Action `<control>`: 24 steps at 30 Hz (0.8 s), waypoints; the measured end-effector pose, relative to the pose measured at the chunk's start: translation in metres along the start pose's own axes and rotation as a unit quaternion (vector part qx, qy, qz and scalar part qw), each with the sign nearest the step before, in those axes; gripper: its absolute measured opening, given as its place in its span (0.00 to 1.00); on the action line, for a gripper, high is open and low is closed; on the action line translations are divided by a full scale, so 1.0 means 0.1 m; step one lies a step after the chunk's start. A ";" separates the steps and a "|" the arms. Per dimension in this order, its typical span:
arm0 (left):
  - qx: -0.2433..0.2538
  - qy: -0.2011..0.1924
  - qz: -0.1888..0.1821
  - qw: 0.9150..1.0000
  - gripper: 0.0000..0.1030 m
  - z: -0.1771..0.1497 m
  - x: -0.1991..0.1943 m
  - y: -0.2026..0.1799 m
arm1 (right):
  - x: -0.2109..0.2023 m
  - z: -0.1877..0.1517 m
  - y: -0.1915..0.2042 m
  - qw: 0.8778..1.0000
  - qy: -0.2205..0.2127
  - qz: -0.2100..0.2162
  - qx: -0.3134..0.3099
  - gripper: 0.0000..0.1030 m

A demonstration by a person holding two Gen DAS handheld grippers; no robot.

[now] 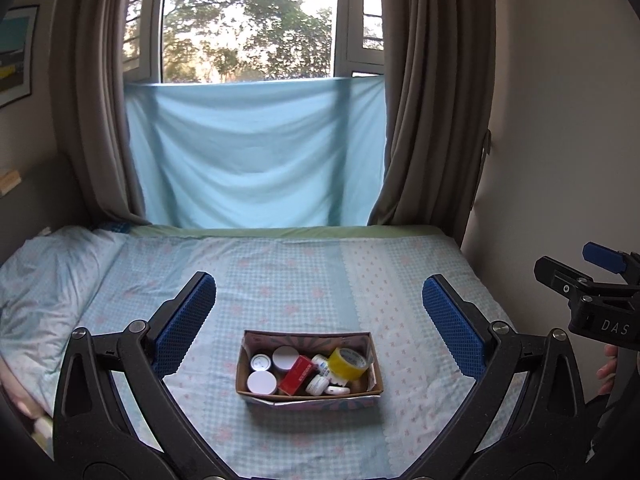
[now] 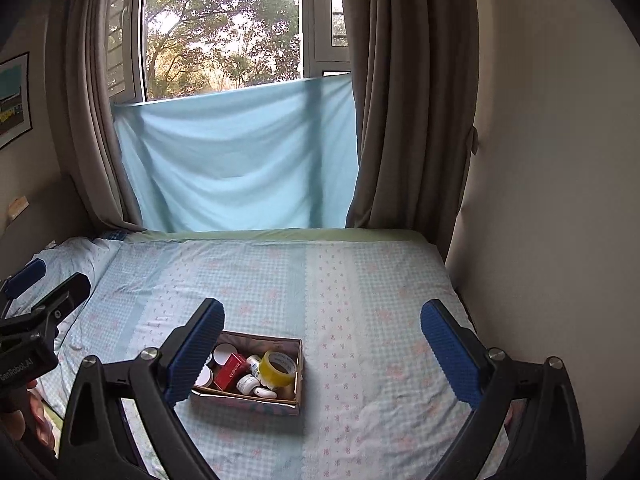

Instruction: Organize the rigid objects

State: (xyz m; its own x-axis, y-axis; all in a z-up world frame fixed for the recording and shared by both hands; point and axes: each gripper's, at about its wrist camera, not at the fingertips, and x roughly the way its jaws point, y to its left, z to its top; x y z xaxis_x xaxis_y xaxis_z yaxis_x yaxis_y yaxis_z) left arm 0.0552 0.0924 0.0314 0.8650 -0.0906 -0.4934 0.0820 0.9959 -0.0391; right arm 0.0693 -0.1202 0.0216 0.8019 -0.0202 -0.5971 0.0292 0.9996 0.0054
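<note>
A small cardboard box (image 1: 244, 368) sits on the bed, holding a yellow tape roll (image 1: 349, 363), a red carton (image 1: 297, 374), several white-lidded jars (image 1: 262, 382) and small white bottles. My left gripper (image 1: 318, 312) is open and empty, held above and before the box. The box (image 2: 298, 372) also shows in the right wrist view, with the tape roll (image 2: 277, 368) and red carton (image 2: 230, 371). My right gripper (image 2: 322, 332) is open and empty, to the right of the box; its left finger hides the box's left end.
The bed has a light blue checked sheet (image 1: 312, 272) and a pillow (image 1: 44, 280) at the left. Brown curtains (image 1: 424, 100) and a blue cloth (image 1: 256, 152) hang at the window behind. A wall (image 2: 540, 200) borders the bed on the right.
</note>
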 end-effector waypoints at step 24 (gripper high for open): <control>-0.002 -0.003 0.008 1.000 1.00 -0.03 -0.06 -0.04 | -0.11 0.00 -0.01 1.000 -0.011 0.003 0.000 0.95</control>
State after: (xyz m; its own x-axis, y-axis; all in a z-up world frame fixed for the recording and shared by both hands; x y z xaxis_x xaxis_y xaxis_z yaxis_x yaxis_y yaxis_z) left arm 0.0486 0.0886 0.0319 0.8692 -0.0749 -0.4887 0.0668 0.9972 -0.0340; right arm 0.0607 -0.1207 0.0277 0.8150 -0.0147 -0.5793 0.0248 0.9996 0.0096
